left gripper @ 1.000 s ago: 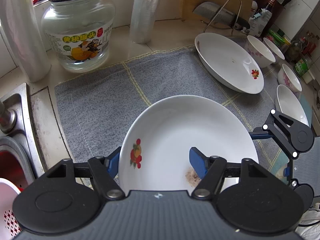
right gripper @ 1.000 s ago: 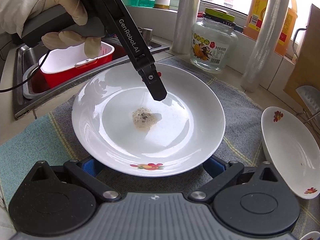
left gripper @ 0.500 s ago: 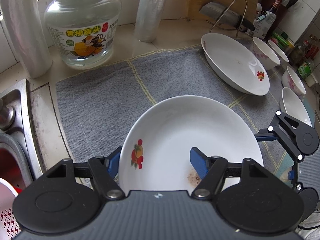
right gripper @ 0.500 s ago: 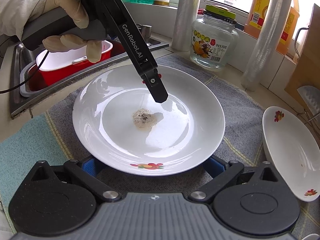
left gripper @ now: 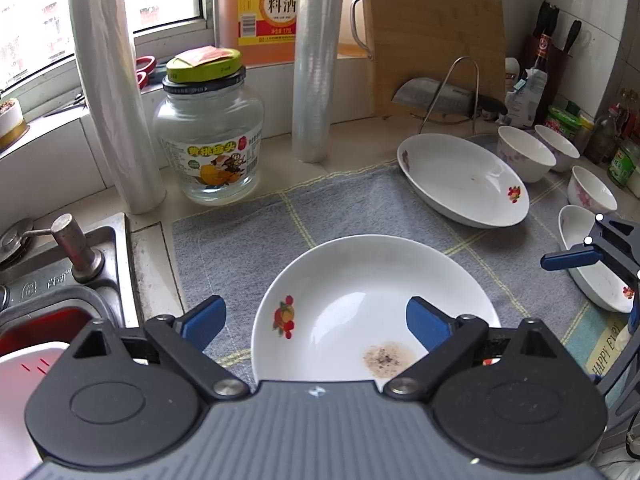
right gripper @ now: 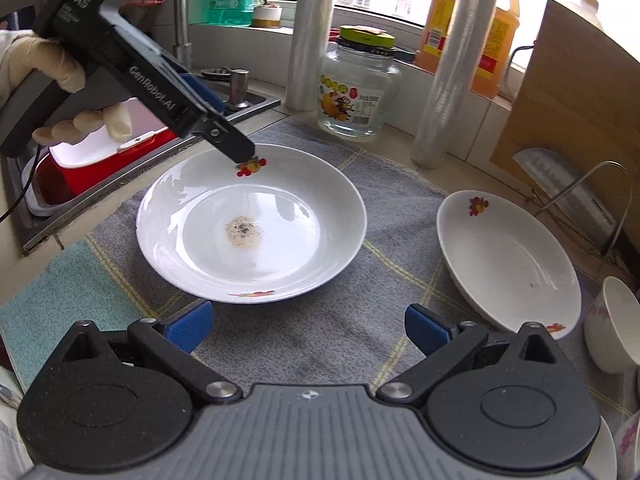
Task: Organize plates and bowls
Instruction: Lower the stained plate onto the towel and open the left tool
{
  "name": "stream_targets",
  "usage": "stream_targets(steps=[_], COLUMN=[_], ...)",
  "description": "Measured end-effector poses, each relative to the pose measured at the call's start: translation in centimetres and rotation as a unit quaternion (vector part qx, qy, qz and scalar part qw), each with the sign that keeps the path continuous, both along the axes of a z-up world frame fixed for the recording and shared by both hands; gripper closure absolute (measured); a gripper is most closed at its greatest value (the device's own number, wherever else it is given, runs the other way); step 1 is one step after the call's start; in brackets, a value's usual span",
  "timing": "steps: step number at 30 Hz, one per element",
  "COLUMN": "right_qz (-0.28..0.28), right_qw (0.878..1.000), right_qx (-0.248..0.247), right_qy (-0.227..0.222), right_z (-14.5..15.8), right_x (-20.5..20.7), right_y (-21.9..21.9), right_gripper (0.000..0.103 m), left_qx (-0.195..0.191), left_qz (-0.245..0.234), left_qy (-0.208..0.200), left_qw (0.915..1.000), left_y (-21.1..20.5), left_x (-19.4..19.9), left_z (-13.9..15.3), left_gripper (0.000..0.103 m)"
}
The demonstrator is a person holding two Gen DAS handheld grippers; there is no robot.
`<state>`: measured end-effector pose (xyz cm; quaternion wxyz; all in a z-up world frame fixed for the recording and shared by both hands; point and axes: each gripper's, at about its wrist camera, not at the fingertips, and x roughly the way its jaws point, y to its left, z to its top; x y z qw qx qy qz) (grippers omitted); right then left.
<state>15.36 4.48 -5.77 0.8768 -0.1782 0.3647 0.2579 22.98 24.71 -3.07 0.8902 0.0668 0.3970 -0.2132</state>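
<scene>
On the grey mat [right gripper: 320, 340] beside the sink, a white deep plate [right gripper: 252, 224] with fruit prints and a brown speckled stain at its centre is lying flat. The left gripper [left gripper: 316, 320], jaws just spread, is releasing it; the right gripper [right gripper: 308, 328] is gaping empty.

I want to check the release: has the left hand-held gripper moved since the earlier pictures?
Yes. The left hand-held gripper has drawn back toward the sink, off the stained plate; its jaws have just been opening.
</scene>
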Motion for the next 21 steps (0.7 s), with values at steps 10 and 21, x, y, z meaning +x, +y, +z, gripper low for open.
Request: stream_targets(steps=[10, 21], right_qz=[-0.121, -0.217], right_qw=[0.992, 0.974], right_qx=[-0.012, -0.030], right_qy=[-0.041, -0.052], right_z=[2.2, 2.6], right_x=[-2.5, -5.9], right_y=[-3.1, -10.2], right_gripper=[0.000, 0.000], left_qx=[-0.039, -0.048], left_qz=[-0.027, -0.102], left_qy=[-0.034, -0.008], left_qw=[0.9983, 0.9936], left_y=[-4.8, -12.5], left_x=[-5.2, -9.0], left_z=[0.8, -0.4], left_gripper=[0.006, 0.006])
